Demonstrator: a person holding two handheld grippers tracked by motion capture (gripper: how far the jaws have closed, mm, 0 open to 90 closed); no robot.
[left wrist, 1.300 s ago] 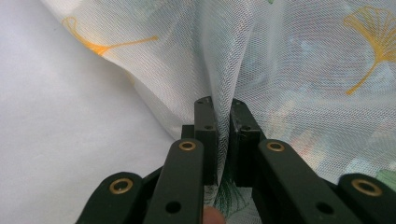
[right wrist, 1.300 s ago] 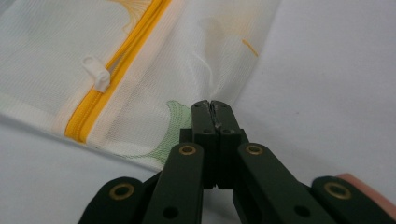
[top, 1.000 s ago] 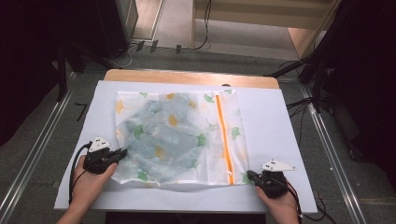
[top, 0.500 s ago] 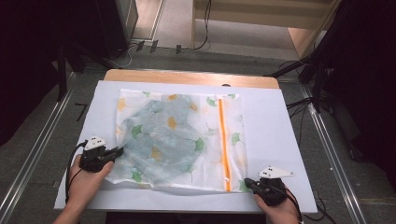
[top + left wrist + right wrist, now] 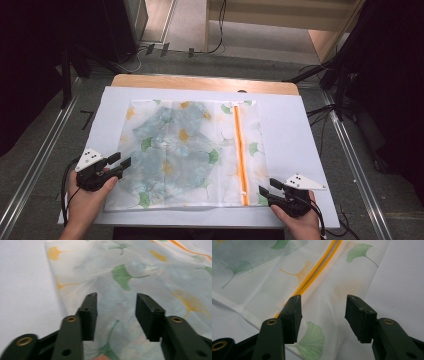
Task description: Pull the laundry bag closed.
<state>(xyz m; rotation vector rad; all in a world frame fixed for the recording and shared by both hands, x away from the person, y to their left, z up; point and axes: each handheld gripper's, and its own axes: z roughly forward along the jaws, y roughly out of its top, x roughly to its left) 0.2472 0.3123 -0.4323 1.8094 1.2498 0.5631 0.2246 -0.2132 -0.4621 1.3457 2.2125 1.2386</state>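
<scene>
A see-through mesh bag (image 5: 190, 150) printed with green and yellow ginkgo leaves lies flat on the white sheet (image 5: 290, 135). An orange zipper (image 5: 240, 150) runs down its right side, and a pale blue cloth shows through the mesh. My left gripper (image 5: 122, 161) is at the bag's near left edge. Its jaws have just been opening and stand apart above the mesh (image 5: 130, 277), pinching nothing. My right gripper (image 5: 267, 190) is at the near right corner, by the zipper's end (image 5: 317, 270). Its jaws have just been opening too, and the fabric (image 5: 359, 255) lies free beneath them.
The white sheet covers a wooden table whose far edge (image 5: 200, 82) shows. Bare sheet lies to either side of the bag. Metal rails (image 5: 35, 165) run along the floor on both sides, and cables (image 5: 320, 110) lie at the back right.
Both grippers were shut on the bag's near edge and have now opened and let it go. The left one has lifted and drawn slightly back to the left.
</scene>
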